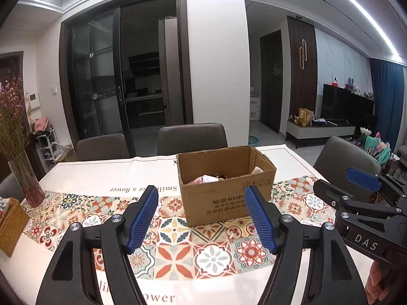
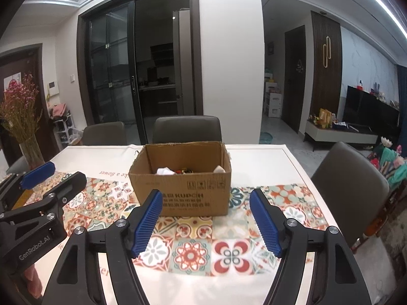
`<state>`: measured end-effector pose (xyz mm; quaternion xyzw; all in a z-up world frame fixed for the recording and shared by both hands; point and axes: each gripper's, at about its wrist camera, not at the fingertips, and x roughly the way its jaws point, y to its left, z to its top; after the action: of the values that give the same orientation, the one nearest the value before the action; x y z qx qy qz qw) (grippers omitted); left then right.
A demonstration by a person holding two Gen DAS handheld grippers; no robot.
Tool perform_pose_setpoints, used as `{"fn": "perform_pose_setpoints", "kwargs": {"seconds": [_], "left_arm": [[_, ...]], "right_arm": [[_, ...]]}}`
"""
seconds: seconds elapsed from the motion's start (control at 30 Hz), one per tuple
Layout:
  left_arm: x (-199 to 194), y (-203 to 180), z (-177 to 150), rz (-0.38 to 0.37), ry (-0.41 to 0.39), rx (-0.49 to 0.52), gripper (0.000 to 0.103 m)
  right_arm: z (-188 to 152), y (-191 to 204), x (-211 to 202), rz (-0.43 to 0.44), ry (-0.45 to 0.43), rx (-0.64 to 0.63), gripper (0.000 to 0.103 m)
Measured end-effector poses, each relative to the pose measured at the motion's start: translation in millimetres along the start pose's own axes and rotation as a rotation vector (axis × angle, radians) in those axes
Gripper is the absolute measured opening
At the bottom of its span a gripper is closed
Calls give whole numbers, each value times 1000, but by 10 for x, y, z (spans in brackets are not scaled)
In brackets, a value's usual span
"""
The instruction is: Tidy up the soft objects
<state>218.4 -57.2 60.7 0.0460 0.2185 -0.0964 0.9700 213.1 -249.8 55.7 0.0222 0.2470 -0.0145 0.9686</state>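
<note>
An open cardboard box stands on the patterned tablecloth, ahead of both grippers; it also shows in the right wrist view. Inside it lie soft items: a white and pink cloth, something dark, and a pale piece at the right corner. My left gripper is open and empty, above the cloth just short of the box. My right gripper is open and empty, also short of the box. Each gripper shows at the edge of the other's view.
A glass vase of dried pink flowers stands at the table's left. A tan tissue box lies at the left edge. Grey chairs ring the table's far side and right end.
</note>
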Motion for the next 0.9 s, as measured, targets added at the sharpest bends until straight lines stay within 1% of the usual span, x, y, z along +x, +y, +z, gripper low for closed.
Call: {"fn": "perform_pose_setpoints", "kwargs": {"seconds": [0.07,0.13,0.17,0.33,0.37,0.47,0.5,0.63,0.8,0.9], "left_arm": [[-92,-37,-51,2,-2,1,74],[-167,-67,-97,4,-5,2,79],[-211,-81,-124,10,-8,5,80],[-385,-156,-208,43,-28,23,93],[-408,-166,-220,48,-33,23,94],[-521,-176,-280,59,-46,18,97],[-553,-183,-295,64,-49,16,100],[-693,-185,-360,81,-64,-6,103],[-833,-188,-407,94,-79,-19,103],[-893,-184,-442,99,-73,-31,103]], "right_arm": [[-81,-26,-75,1,3,10,74],[-157,-59,-142,-6,3,13,74],[-195,-74,-178,-12,4,12,74],[-318,-144,-341,-17,2,24,74],[-336,-149,-363,-20,1,27,75],[-394,-179,-464,-27,-12,36,82],[-408,-182,-489,-27,-16,36,82],[-446,-181,-570,-23,-19,41,82],[-494,-166,-669,-13,-27,41,82],[-521,-167,-746,-9,-37,46,82]]}}
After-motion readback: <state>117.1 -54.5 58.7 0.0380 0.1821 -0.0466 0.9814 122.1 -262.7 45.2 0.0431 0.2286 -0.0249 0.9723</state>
